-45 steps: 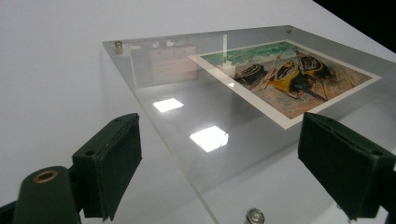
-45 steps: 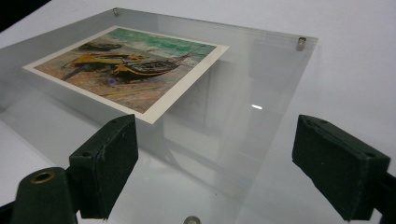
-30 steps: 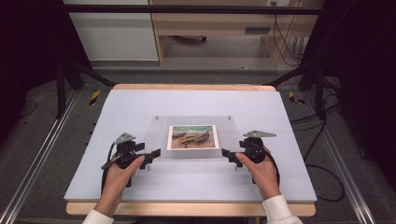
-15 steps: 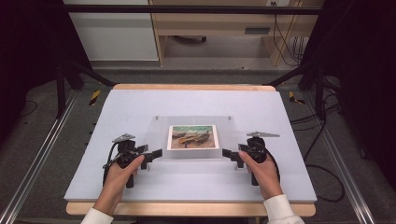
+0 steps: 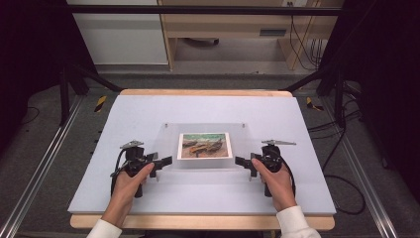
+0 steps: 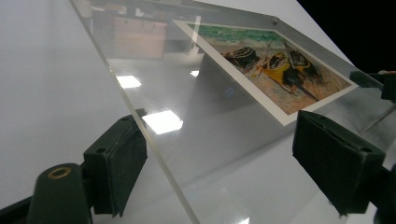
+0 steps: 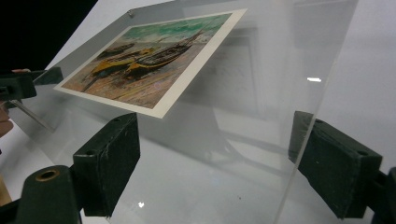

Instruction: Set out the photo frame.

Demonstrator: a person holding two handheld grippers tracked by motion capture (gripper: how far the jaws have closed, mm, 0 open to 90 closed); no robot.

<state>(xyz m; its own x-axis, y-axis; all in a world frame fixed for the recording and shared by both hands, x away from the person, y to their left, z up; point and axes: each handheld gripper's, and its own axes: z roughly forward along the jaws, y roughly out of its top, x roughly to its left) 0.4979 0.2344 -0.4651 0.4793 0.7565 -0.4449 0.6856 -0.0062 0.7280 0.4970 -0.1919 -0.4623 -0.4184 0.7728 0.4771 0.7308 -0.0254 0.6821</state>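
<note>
A clear acrylic frame [image 5: 205,148] with a boat picture [image 5: 205,145] inside lies near the middle of the white desk [image 5: 297,188]. The left tongs [image 5: 166,161] and the right tongs [image 5: 241,161] stand at its two side edges, and both have just been closing a little. Each pair is wide, with the panel's edge between the jaws, but the transparent edge is hard to see, so contact with the pads cannot be told.
</note>
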